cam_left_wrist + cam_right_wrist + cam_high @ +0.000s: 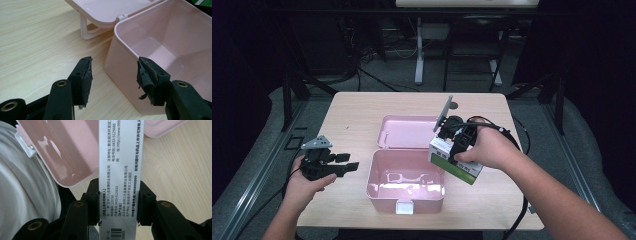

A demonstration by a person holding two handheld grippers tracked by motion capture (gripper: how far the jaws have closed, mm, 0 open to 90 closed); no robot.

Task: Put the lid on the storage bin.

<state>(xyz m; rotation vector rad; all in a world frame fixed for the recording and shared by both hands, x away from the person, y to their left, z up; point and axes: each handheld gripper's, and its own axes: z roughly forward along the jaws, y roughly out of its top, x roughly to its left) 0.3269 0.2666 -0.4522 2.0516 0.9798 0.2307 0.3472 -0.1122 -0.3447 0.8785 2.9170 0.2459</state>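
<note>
A pink plastic box (406, 183) stands open at the table's middle, its lid (407, 131) lying flat behind it. My right gripper (458, 146) is shut on a white and green carton (457, 162), held in the air just right of the box's right rim. In the right gripper view the carton's white printed side (120, 170) runs up between the jaws, with the pink box (67, 152) below it. My left gripper (348, 164) hovers open left of the box with nothing in it. In the left gripper view the box wall (125, 72) sits just beyond the fingertips (85, 77).
The light wooden table (352, 115) has bare surface left of and behind the box. A small white latch (404, 207) sticks out of the box's near wall. A white handle (86, 30) hangs below the lid. Dark floor and metal stands surround the table.
</note>
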